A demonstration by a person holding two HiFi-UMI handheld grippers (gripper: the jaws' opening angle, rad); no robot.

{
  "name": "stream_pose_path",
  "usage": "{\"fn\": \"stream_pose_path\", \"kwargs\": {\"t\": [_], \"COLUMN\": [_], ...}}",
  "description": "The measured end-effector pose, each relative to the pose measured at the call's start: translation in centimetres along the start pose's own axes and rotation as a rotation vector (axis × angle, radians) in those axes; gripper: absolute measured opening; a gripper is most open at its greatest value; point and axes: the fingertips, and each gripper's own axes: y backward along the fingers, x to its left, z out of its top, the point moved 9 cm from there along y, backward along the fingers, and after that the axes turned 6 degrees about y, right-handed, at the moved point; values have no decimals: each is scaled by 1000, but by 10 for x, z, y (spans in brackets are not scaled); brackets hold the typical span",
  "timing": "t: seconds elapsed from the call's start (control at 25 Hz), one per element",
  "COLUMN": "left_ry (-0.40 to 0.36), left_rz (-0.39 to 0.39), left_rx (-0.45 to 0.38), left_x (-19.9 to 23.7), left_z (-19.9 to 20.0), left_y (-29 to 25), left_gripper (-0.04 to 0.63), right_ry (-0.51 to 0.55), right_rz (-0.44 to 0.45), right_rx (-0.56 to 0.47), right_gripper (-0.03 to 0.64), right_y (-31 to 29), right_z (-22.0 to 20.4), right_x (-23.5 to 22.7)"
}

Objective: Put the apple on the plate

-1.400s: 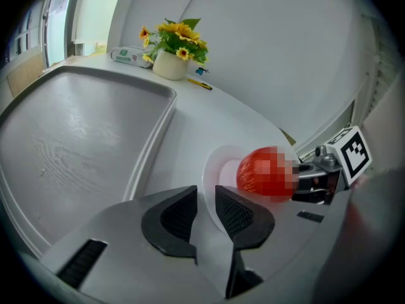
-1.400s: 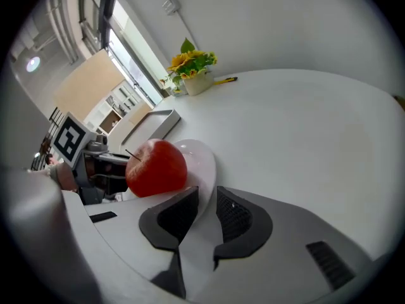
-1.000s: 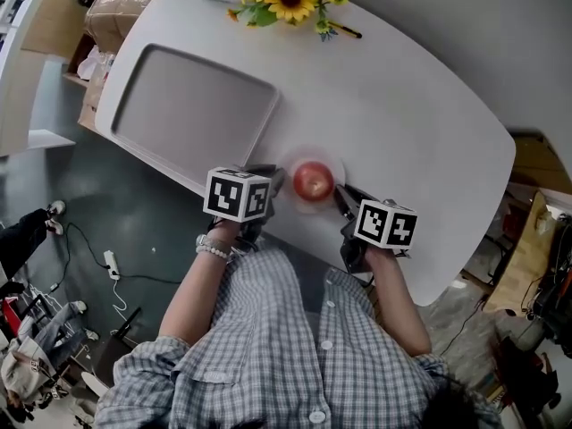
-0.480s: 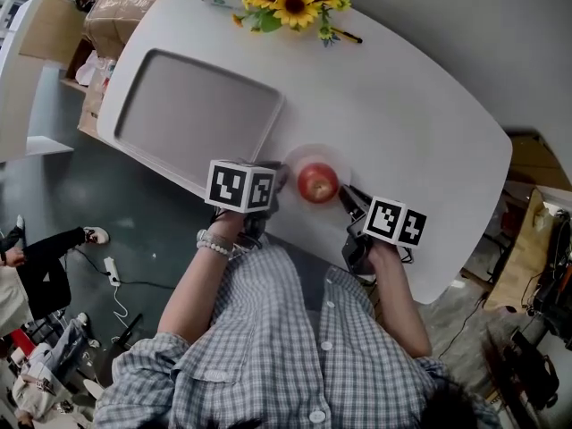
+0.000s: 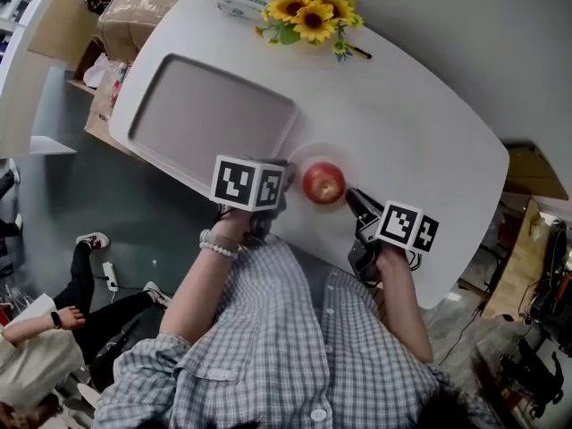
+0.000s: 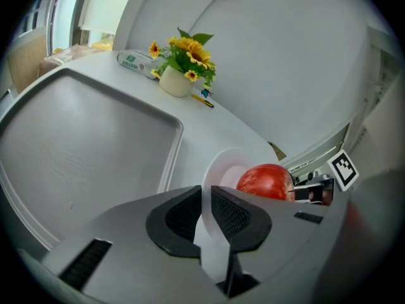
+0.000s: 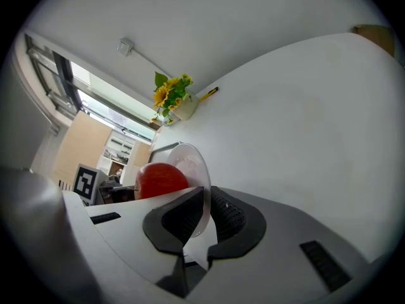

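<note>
From the head view, a red round apple [image 5: 323, 183] sits on a white round plate [image 5: 309, 156]. The left gripper [image 5: 279, 186] touches the plate's left side and the right gripper [image 5: 357, 202] its right side. A grey flat tray [image 5: 210, 119] lies on the white table [image 5: 420, 123], left of the plate.

In the left gripper view, the left gripper [image 6: 207, 195] pinches the plate's [image 6: 221, 163] rim. The apple [image 6: 266, 181] is just behind the jaws.

In the right gripper view, the right gripper [image 7: 205, 200] pinches the plate's [image 7: 190, 163] other edge, right beside the apple [image 7: 161, 179].

The white counter [image 5: 420, 123] carries a grey tray [image 5: 210, 119]. Past the tray's far side are a pot of sunflowers [image 5: 308, 12], a packet [image 5: 241, 3] and a pencil [image 5: 357, 52]. A plate [image 5: 304, 161] sits just beside the tray.
</note>
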Motion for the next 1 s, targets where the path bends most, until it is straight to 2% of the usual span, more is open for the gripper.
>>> {"fn": "stream_pose_path", "kwargs": {"t": [0.16, 0.72, 1.0], "left_ry": [15, 134, 186], "left_rz": [-3, 41, 72], "left_rx": [-22, -133, -148], "left_x": [10, 81, 123], "left_z": [7, 25, 31], "left_y": [16, 79, 101], "left_gripper": [51, 51, 49], "right_ry": [9, 153, 201], "right_rz": [20, 94, 111], "right_rx": [4, 70, 129], "right_gripper": [46, 46, 46], "right_y": [-8, -72, -115], "right_z": [6, 30, 36], "right_x": [17, 94, 126]}}
